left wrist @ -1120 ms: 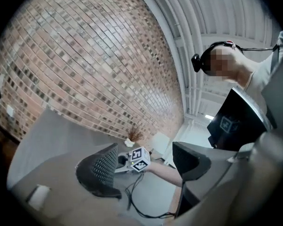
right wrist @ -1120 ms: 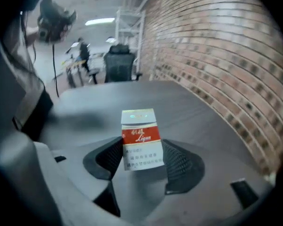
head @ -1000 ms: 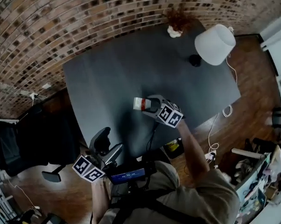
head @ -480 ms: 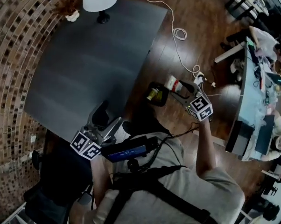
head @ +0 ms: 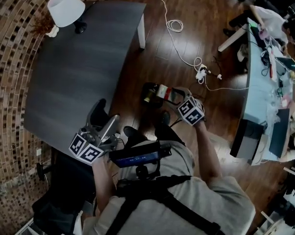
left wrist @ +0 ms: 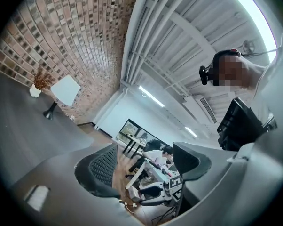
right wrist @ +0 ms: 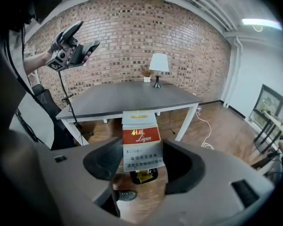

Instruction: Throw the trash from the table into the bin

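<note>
**Pack held over the bin, left gripper empty**

The black bin (head: 145, 85) stands on the wooden floor (head: 186, 48) just off the near edge of the dark table (head: 79, 67), right in front of the person's feet. Something yellow (head: 148, 99) lies in the bottom of it; I cannot tell what it is. In the right gripper view the bin shows through the gap under the jaws, yellow piece and all.

The right gripper (head: 170, 94) slants down towards the floor and is clamped on a cigarette pack (head: 161, 90), white with a red band. One pad presses on each of its sides, and the pack sticks out past the fingertips. It hangs in the air above the bin, apart from it. From the head view it lies over the bin's edge on the person's side; whether it is squarely above the opening I cannot tell.

The left gripper (head: 104, 121) is held level over the near edge of the table, well apart from the bin. Its jaws stand wide with nothing between them. A white lamp (head: 65, 8) stands at the far corner of the table.
</note>
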Available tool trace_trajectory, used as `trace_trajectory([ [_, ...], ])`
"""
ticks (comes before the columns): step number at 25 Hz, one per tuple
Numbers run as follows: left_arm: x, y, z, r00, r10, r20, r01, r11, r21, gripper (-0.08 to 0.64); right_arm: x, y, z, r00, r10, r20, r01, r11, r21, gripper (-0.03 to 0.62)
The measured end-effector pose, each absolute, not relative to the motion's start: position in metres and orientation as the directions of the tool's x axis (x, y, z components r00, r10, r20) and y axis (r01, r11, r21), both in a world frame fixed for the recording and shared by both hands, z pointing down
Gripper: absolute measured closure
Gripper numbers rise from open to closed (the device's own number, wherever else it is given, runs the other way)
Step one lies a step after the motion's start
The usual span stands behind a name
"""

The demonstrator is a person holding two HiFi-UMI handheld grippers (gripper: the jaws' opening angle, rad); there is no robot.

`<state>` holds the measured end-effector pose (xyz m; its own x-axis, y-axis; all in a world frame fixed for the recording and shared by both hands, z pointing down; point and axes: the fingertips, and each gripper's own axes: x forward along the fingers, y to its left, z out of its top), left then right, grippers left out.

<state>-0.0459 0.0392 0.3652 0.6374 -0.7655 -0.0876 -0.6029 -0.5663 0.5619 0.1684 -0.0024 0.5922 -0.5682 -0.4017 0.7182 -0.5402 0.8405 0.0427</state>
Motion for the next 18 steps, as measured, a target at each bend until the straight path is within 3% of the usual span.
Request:
trace_trajectory([
  [9, 0.01, 0.013, 0.367, 0.669, -0.741, -0.058, -0.588, -0.575, 0.568, 0.192, 0.178, -0.016, 0.636, -0.596, -0.318, 0.737, -0.473, 0.881, -0.002, 0.321],
  [18, 0.013, -0.043, 0.373, 0.738, -0.669, -0.087, -0.502, -0.631, 0.591, 0.193, 0.16, -0.03, 0.657, -0.541, -0.323, 0.777, -0.518, 0.855, -0.004, 0.321],
])
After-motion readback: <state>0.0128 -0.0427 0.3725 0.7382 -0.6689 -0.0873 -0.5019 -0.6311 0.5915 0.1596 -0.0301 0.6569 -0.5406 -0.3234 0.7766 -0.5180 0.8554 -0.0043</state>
